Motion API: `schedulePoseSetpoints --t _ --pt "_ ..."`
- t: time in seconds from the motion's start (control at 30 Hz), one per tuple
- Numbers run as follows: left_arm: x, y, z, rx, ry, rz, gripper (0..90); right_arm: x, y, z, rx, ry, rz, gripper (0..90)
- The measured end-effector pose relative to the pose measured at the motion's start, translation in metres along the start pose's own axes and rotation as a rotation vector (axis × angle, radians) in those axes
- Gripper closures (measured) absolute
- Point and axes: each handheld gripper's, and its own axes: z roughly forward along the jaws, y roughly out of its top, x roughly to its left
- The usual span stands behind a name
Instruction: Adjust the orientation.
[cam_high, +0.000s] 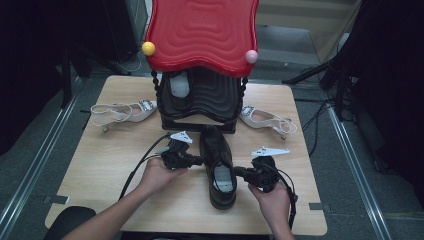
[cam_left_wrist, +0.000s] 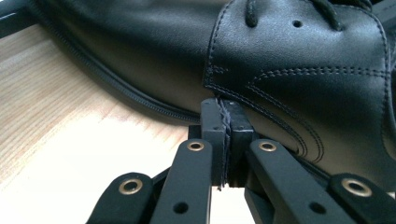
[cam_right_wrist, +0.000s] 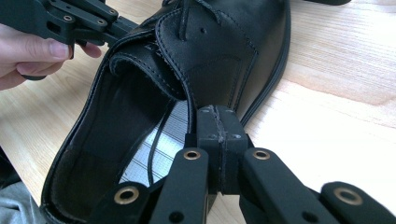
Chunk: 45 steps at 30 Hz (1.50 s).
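Grippers, left (cam_high: 199, 161) and right (cam_high: 239, 172), are seen clenched, empty, jaws pressed against either side of 1 black shoe (cam_high: 218, 165) on the table (cam_high: 100, 165).

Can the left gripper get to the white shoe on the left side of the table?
Probably yes. The left gripper, fingers shut, rests against the black shoe, and bare table lies between it and the white shoe; nothing seems to block that way.

Black shoe (cam_high: 218, 159), white heeled sandals (cam_high: 123, 112), red ridged roof (cam_high: 202, 31), pale wooden table (cam_high: 100, 165).
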Motion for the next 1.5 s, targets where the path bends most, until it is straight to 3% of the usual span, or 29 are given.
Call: schedulePoseSetpoints --t 0.23,0.33,0.43,0.57,0.6,0.63,0.67,0.77,1.07,1.27,1.5 --pt "0.003 0.001 0.0 0.002 -0.008 -0.011 87.4 -0.001 0.003 -0.001 -0.007 -0.002 0.008 88.0" --pt "0.004 0.005 -0.013 -0.02 -0.017 -0.017 86.1 -0.001 0.006 -0.006 -0.016 0.004 0.005 86.9" --pt "0.003 0.011 -0.02 -0.01 -0.034 -0.019 79.9 0.001 0.012 -0.011 -0.014 0.017 0.014 85.7" --pt "-0.001 0.025 -0.039 -0.01 -0.035 0.006 72.0 0.007 0.018 -0.014 -0.018 0.031 0.018 81.7" --pt "-0.004 0.034 -0.05 -0.013 -0.037 0.022 71.5 0.013 0.023 -0.015 -0.015 0.048 0.016 77.9" --pt "-0.004 0.034 -0.05 -0.013 -0.037 0.022 70.1 0.013 0.023 -0.015 -0.015 0.048 0.016 77.9" --pt "-0.007 0.044 -0.061 -0.018 -0.032 0.049 68.2 0.021 0.027 -0.015 -0.006 0.056 0.007 74.7" --pt "-0.009 0.057 -0.076 -0.043 -0.03 0.064 66.4 0.031 0.032 -0.012 0.009 0.081 0.004 71.6" --pt "-0.007 0.087 -0.107 -0.061 -0.025 0.092 70.6 0.05 0.034 0.003 0.076 0.116 -0.006 63.9" --pt "-0.009 0.106 -0.127 -0.088 -0.03 0.122 80.0 0.061 0.033 0.016 0.12 0.103 -0.024 59.0" --pt "-0.009 0.123 -0.144 -0.11 -0.017 0.139 82.9 0.063 0.031 0.034 0.173 0.073 -0.022 58.3"
